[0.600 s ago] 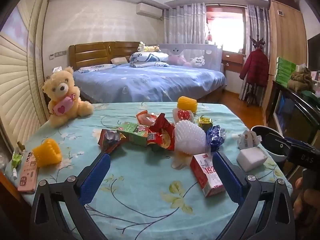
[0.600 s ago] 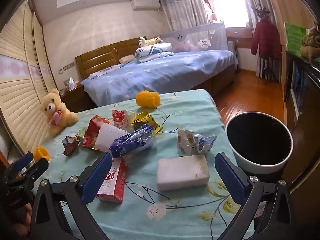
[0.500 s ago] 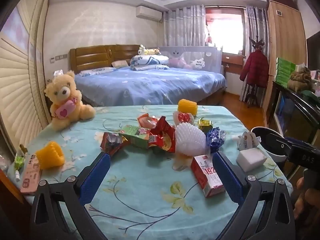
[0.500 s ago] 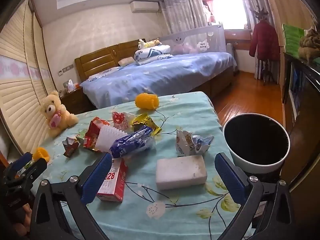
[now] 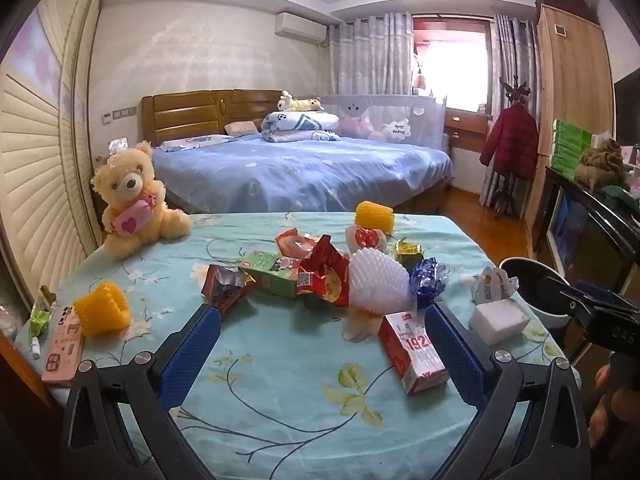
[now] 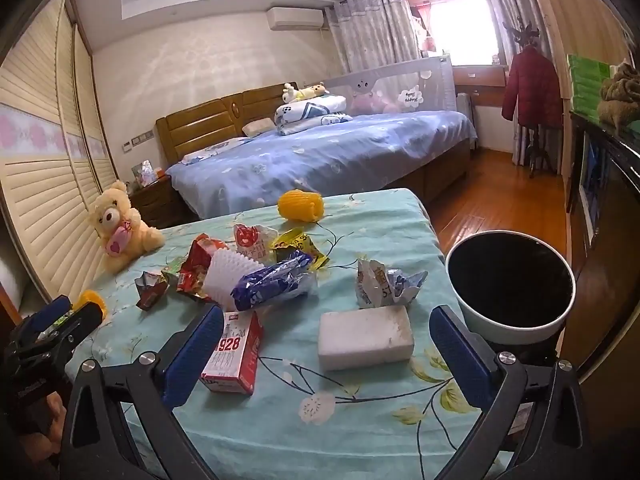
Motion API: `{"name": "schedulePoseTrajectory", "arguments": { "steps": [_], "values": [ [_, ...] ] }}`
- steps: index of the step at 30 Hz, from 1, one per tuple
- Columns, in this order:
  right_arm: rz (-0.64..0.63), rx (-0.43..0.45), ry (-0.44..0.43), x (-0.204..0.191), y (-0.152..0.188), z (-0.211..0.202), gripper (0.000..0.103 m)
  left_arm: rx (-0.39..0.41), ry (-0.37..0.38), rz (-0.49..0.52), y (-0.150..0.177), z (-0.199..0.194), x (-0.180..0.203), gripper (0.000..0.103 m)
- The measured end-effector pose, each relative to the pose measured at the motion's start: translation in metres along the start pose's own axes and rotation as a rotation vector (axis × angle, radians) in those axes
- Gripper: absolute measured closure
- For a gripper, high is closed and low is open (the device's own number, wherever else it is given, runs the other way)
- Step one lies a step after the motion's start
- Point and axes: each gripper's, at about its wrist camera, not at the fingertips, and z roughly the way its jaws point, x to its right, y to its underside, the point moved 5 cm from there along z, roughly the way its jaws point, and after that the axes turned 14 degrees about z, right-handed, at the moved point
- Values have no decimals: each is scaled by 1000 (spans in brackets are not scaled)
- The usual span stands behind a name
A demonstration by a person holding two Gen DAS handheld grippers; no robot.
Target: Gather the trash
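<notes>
Left claw is hovering over the near edge of the tabletop, blue pads spread wide, gripping nothing. Right claw is doing the same at the right end of the tabletop, pads spread, nothing between them but open cloth and the white foam block lying flat just beyond.

Trash is sitting in a loose pile mid-tabletop: red snack wrapper, green carton lying on its side touching it, crumpled dark-red wrapper at the left of the pile, white foam fruit net at the right, blue foil wrapper just beside the net. Red-and-white milk carton is lying on its side near the left claw's right pad. Crumpled white-blue wrapper is sitting just far of the foam block. Yellow-green wrapper is lying far of the blue foil.

Yellow foam net is sitting at the far edge of the tabletop; a second yellow foam net is sitting at the left end, next to a pink phone.

Trash bin, black liner, white rim, is standing off the right side of the tabletop, close to the right claw's right pad.

Teddy bear is sitting upright at the far-left corner. Bed is standing behind the tabletop.
</notes>
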Motion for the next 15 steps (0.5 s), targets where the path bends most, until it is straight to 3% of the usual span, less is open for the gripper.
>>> {"name": "schedulePoseTrajectory", "arguments": {
  "steps": [15],
  "values": [
    [-13, -3, -13, -4, 3, -2, 0, 5, -6, -5, 1, 1, 0, 1]
  ]
}}
